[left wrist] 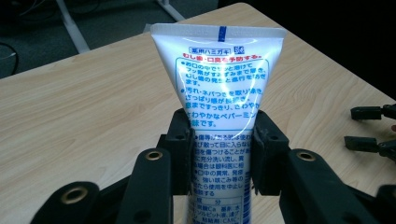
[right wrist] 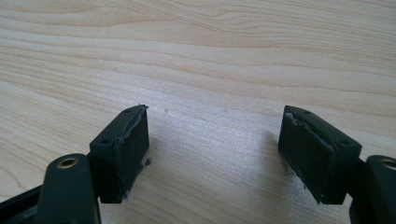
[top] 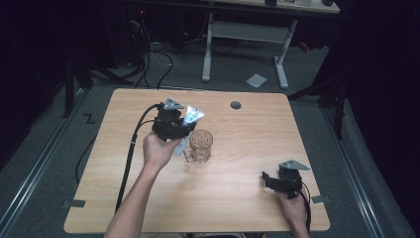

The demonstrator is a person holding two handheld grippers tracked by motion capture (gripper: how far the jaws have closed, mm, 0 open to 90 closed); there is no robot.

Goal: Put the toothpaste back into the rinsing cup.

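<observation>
Right gripper (top: 270,179) rests near the table's (top: 247,198) front right corner, jaws spread wide over bare wood, grasping nothing. Left gripper (top: 184,130), left of table centre, has its jaws clenched on the toothpaste tube (left wrist: 223,93), which is raised off the table, crimped end up, just beside and above the glass tumbler (top: 200,146). Judgement: pick-up complete; placing the tube in the tumbler appears outstanding, as the tumbler looks empty. Label: white tube, blue Japanese print including "ハミガキ" (toothpaste) and "ペパーミント" (peppermint); brand name not legible
</observation>
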